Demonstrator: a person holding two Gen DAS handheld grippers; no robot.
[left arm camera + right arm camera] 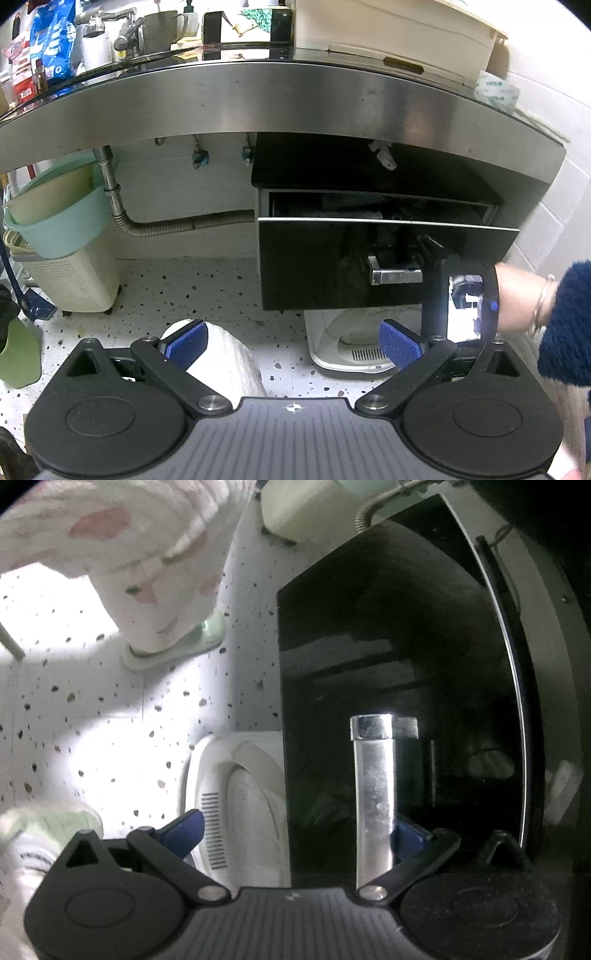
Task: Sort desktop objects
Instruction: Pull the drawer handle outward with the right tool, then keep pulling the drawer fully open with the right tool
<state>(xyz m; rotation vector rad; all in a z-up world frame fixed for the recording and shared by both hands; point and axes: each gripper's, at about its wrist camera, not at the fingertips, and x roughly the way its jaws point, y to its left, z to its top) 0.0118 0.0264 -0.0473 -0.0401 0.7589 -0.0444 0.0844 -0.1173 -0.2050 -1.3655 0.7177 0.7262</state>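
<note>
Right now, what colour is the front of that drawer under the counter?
Glossy black drawer front, with a silver metal handle; the left wrist view shows it best.

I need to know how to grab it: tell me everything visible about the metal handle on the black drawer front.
The shiny silver metal bar handle is a flat rectangular bar standing off the glossy black drawer front on a post at its end. The drawer is pulled partly open under the steel counter. The right gripper is open, with one blue-padded finger behind the bar; contact cannot be told.
</note>
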